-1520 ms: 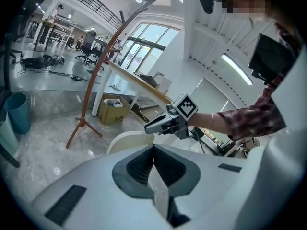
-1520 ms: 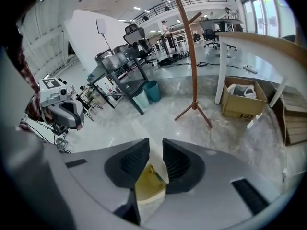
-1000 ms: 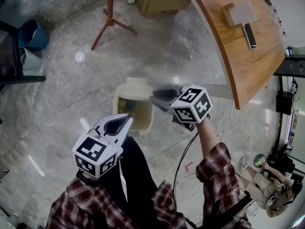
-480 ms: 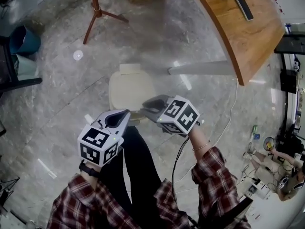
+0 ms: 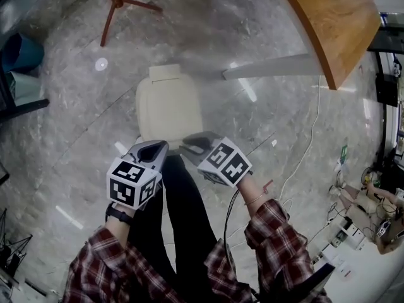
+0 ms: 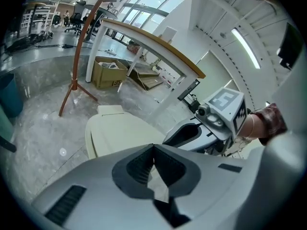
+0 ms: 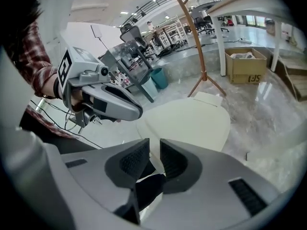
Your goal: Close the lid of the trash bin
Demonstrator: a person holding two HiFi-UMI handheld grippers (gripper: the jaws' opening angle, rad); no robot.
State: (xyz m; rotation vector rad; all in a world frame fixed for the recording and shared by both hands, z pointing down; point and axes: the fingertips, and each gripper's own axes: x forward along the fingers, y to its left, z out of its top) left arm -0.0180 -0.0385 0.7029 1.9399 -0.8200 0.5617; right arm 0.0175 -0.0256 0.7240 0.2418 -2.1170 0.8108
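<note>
The cream trash bin (image 5: 169, 106) stands on the marble floor with its lid (image 6: 120, 133) lying flat over the top. Both grippers hover just short of its near edge, touching nothing. My left gripper (image 5: 154, 147) has its jaw tips pressed together (image 6: 153, 147) and holds nothing. My right gripper (image 5: 192, 144) sits beside it on the right, its jaws a narrow gap apart (image 7: 154, 147) and empty. Through that gap the lid (image 7: 192, 123) shows. Each gripper view also catches the other gripper: the right gripper (image 6: 168, 139) and the left gripper (image 7: 136, 111).
A curved wooden table (image 5: 341, 24) stands at the far right and a reddish tripod stand (image 5: 117, 2) at the far left. A teal bin (image 5: 19, 52) sits at the left edge. A cable (image 5: 303, 163) runs over the floor at right. A cardboard box (image 7: 245, 66) lies beyond the table.
The bin's lid stood up with the inside showing a second ago; it now lies shut. Both grippers have drawn back towards the person's body.
</note>
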